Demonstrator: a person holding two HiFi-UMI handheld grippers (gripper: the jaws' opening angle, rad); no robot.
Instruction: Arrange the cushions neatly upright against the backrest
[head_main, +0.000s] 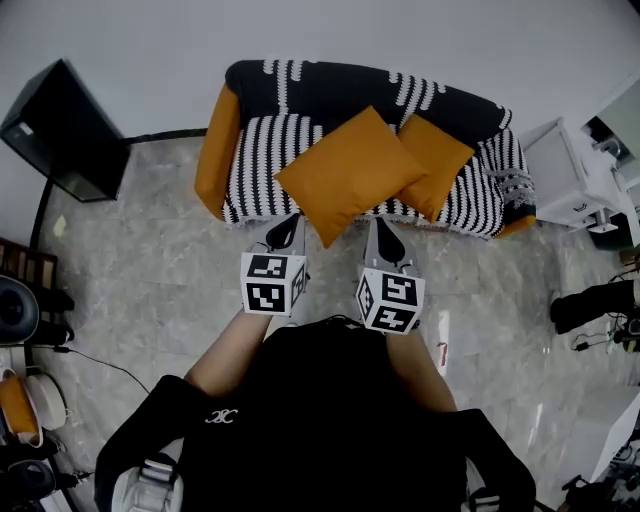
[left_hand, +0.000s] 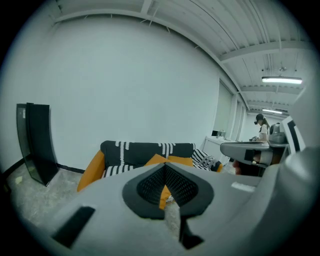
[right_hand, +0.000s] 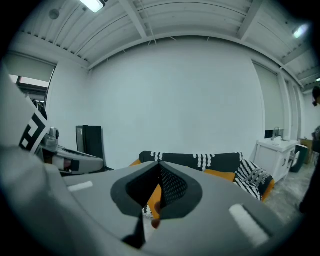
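A black-and-white striped sofa (head_main: 260, 170) with orange sides stands against the wall. A large orange cushion (head_main: 345, 170) lies tilted on its seat, one corner hanging over the front edge. A smaller orange cushion (head_main: 440, 160) sits behind it to the right, leaning toward the backrest (head_main: 330, 85). My left gripper (head_main: 286, 230) and right gripper (head_main: 384, 235) hover side by side just before the seat's front edge, flanking that hanging corner. Both are shut with nothing held. In the left gripper view the sofa (left_hand: 125, 152) and cushion (left_hand: 176, 160) show past the closed jaws.
A black upright box (head_main: 62, 130) stands on the floor left of the sofa. A white cabinet (head_main: 575, 180) stands close to its right end. Cables and gear lie along the left and right room edges. A person (left_hand: 261, 127) stands far off at the right.
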